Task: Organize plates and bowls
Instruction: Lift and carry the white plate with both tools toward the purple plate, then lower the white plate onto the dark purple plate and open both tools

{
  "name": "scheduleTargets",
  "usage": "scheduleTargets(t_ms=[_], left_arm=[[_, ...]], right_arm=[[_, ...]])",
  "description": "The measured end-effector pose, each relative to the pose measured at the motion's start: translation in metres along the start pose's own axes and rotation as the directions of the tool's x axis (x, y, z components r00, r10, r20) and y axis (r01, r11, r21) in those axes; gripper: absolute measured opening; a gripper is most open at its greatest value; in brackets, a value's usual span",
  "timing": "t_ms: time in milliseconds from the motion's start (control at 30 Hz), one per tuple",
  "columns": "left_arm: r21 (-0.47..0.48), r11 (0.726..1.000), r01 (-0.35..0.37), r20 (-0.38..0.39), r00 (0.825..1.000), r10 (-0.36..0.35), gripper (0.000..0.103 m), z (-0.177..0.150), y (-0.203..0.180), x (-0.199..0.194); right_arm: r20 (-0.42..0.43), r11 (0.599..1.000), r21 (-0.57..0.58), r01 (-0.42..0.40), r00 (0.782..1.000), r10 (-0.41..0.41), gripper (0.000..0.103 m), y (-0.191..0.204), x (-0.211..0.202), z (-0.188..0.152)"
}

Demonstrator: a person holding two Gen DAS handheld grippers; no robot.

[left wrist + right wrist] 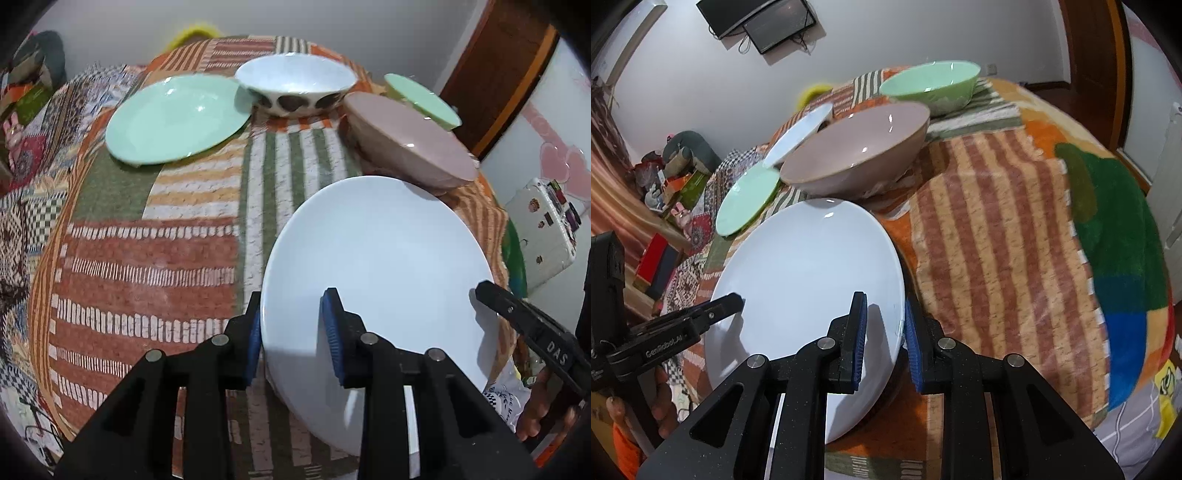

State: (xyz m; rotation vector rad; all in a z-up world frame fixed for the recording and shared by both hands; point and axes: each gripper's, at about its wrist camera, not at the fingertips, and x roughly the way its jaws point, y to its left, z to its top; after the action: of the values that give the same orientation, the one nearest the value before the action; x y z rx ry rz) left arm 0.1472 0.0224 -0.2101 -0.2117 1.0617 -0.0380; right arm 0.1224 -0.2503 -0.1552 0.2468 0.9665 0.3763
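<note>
A large white plate sits at the near edge of a surface draped in striped, patchwork blankets; whether it is a bed or a worktop cannot be told. Two tools straddle the plate's rim from opposite sides, likely so it can be steadied or moved without tipping.

The left hand-held gripper has one blue pad outside the rim and one over the plate's face; its jaws are opening, with a visible gap at the inner pad, so it looks to be letting go. The right hand-held gripper is nearly pressed together, pinching the plate's right rim between its blue pads.

Beyond the plate, and close to it, rests a pink bowl, with a mint-green plate and a white bowl with dark spots farther back.

The right wrist view alone shows the mint-green bowl fully, plus a wall-mounted screen. The left view alone shows the spotted bowl's pattern.
</note>
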Motion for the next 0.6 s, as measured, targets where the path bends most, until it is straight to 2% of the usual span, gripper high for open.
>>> scheduleTargets(t_ms=[600], left_arm=[[-0.014,0.999,0.047,-0.022,0.999,-0.048,0.036,-0.0019,-0.0011,0.0111]], right_arm=[[0.011,1.0,-0.025,0.003,1.0,-0.003,0.02,0.0007,-0.0029,-0.0001]])
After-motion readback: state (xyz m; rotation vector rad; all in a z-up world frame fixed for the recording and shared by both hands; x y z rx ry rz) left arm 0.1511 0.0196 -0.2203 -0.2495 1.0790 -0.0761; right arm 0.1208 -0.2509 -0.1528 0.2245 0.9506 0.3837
